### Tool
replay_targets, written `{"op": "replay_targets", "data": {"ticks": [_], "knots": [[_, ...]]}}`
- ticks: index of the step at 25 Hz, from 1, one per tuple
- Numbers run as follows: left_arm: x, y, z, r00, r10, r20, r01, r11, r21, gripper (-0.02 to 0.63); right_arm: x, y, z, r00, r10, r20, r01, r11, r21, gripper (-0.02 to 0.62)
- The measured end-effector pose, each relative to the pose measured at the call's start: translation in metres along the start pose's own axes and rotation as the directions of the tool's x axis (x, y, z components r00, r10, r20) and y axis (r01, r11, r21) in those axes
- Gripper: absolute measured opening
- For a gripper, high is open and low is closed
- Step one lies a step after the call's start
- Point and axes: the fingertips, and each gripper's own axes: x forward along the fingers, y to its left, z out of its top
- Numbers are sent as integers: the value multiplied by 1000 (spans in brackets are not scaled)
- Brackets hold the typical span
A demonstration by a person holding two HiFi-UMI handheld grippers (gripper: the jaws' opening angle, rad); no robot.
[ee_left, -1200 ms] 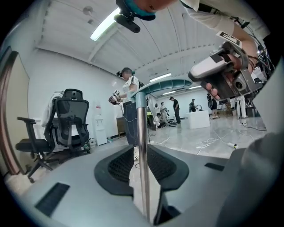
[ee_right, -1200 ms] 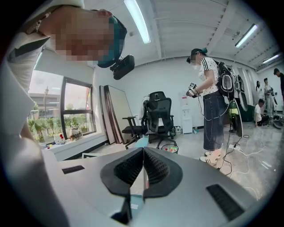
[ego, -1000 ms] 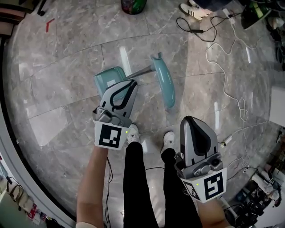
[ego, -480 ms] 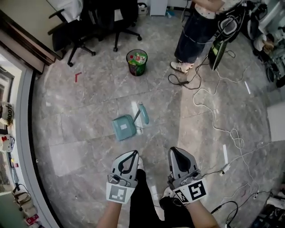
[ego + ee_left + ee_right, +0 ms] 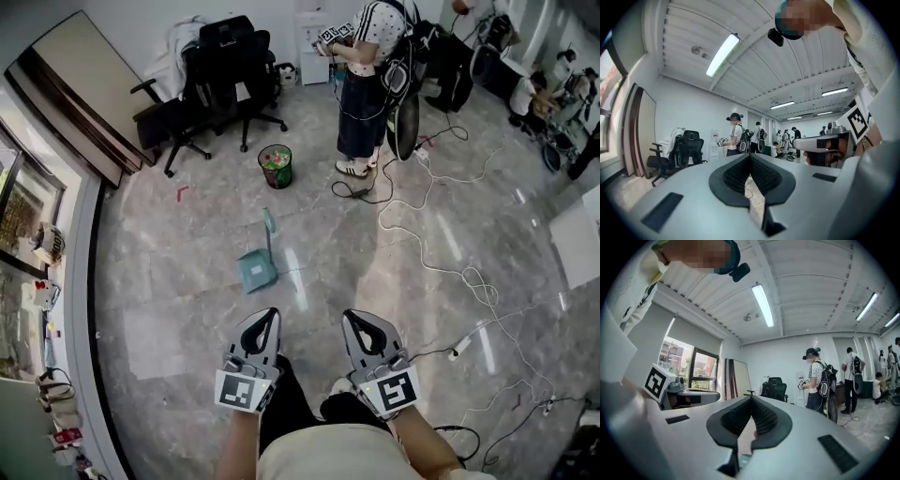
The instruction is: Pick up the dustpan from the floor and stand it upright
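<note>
The teal dustpan [image 5: 256, 272] is on the grey marble floor ahead of me. Its thin handle [image 5: 268, 228] runs away from me and looks raised, though I cannot tell for sure that it stands upright. Both grippers are held close to my body, well short of the dustpan and apart from it. My left gripper [image 5: 266, 315] is shut with nothing in it, and the left gripper view shows its pads [image 5: 740, 174] meeting at the tip. Beside it, my right gripper [image 5: 354, 317] is also shut and empty. Neither gripper view clearly shows the dustpan.
A green-lined waste bin [image 5: 275, 166] stands beyond the dustpan, with black office chairs [image 5: 220, 75] behind it. A person [image 5: 370, 84] stands at the back. White and black cables [image 5: 441, 272] trail over the floor on the right. A window wall [image 5: 56, 281] runs along the left.
Both grippers have drawn back from the dustpan toward my body. The head view has lifted, so the dustpan looks farther off; its handle now points straight away instead of lying slanted.
</note>
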Motion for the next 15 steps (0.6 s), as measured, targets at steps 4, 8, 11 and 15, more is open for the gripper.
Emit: {"op": "replay_targets", "data": {"ticks": [4,8,11,15], "knots": [[-51,-26,40,999,17,27,-17,1000,1,11,-37,32,29,999,-29,22,28,999,24,17],[-73,-27,24,999,-38,-17,38,999,4,11,-37,50,15,998,-66,-14,67,997,26,17],[-100,-15,19,998,-59,-11,59,998,-8,11,-33,78,-10,994,-69,-85,70,998,2,17],[-134,16,38,995,-37,95,46,995,-88,11,-7,119,-16,993,-50,-103,53,998,21,17]]}}
